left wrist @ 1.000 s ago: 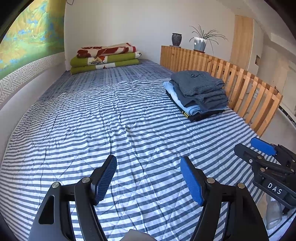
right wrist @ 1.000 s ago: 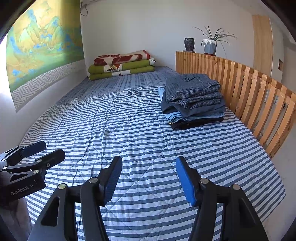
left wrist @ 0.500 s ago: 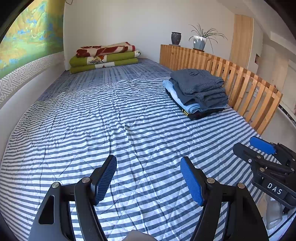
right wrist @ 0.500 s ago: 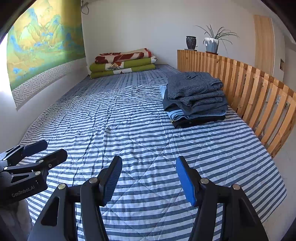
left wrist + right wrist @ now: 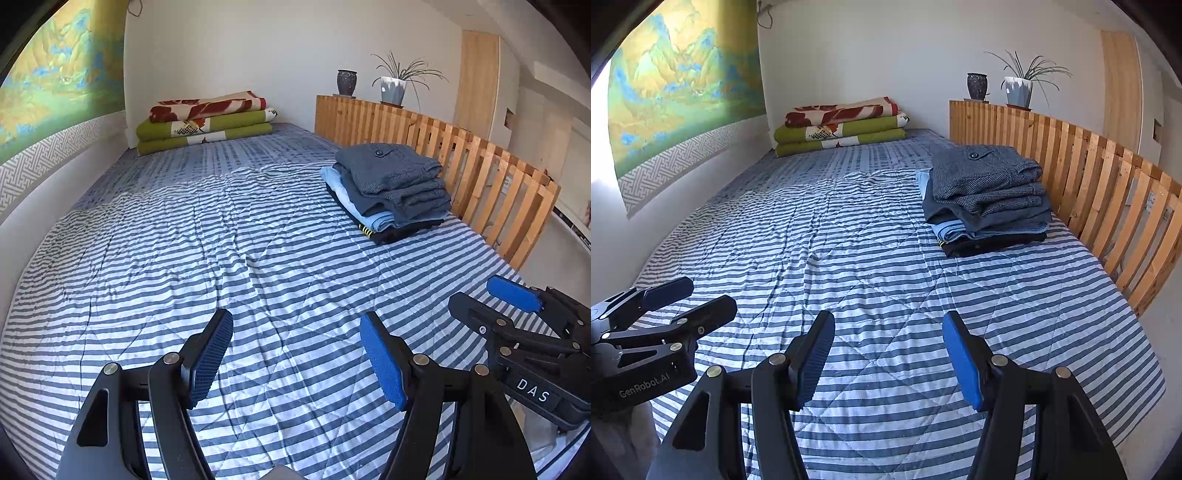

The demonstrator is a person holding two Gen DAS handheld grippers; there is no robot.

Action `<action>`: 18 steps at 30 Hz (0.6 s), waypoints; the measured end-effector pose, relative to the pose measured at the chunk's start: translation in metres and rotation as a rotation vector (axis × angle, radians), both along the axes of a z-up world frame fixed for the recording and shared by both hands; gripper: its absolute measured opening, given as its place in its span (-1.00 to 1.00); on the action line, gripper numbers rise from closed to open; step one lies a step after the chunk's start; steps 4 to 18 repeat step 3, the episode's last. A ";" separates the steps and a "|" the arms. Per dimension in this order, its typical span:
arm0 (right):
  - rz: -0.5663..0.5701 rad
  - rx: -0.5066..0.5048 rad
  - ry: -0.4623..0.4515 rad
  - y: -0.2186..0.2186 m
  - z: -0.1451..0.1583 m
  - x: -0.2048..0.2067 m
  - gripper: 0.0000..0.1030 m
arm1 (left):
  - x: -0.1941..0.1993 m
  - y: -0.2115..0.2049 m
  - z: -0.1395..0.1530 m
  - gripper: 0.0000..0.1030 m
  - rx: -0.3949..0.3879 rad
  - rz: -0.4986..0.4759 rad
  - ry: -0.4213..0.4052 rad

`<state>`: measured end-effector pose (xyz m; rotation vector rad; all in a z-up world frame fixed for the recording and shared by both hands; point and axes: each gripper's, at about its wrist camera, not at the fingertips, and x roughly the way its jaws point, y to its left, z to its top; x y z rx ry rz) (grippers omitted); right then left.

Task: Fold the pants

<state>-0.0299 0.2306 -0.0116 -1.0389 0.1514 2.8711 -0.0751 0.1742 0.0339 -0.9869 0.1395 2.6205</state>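
1. Left gripper [image 5: 295, 354]: jaws stand well apart with nothing between the blue pads; only the striped bed cover [image 5: 258, 258] shows in the gap. It hangs above the near edge of the bed and points down at a slant.
2. Right gripper [image 5: 888, 356]: jaws apart, a little less wide than the left pair, also with nothing held. It hangs above the same near edge, beside the left gripper; each shows at the side of the other's view.
3. Pants: a stack of folded pants [image 5: 988, 199] lies along the right edge of the bed, just beside the wooden slatted rail [image 5: 1108, 192]. A grey pair with a button lies on top, with dark blue, light blue and black pieces below.
4. Relation: the stack lies well ahead of both grippers and to their right, well apart from either. No cloth lies on the cover directly under the jaws.
5. Far end of the bed: 3 folded blankets [image 5: 207, 122] lie stacked against the wall.
6. Rail top: a dark pot [image 5: 977, 85] and a potted plant [image 5: 1019, 90] stand at its far end.
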 end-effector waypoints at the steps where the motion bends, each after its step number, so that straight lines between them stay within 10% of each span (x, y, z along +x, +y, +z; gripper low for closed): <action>1: 0.001 0.004 0.001 -0.001 0.000 0.000 0.10 | 0.001 -0.001 0.000 0.45 0.001 -0.001 0.000; 18: -0.002 0.013 0.001 -0.001 -0.001 0.000 0.10 | 0.001 -0.001 -0.001 0.45 0.001 -0.003 -0.006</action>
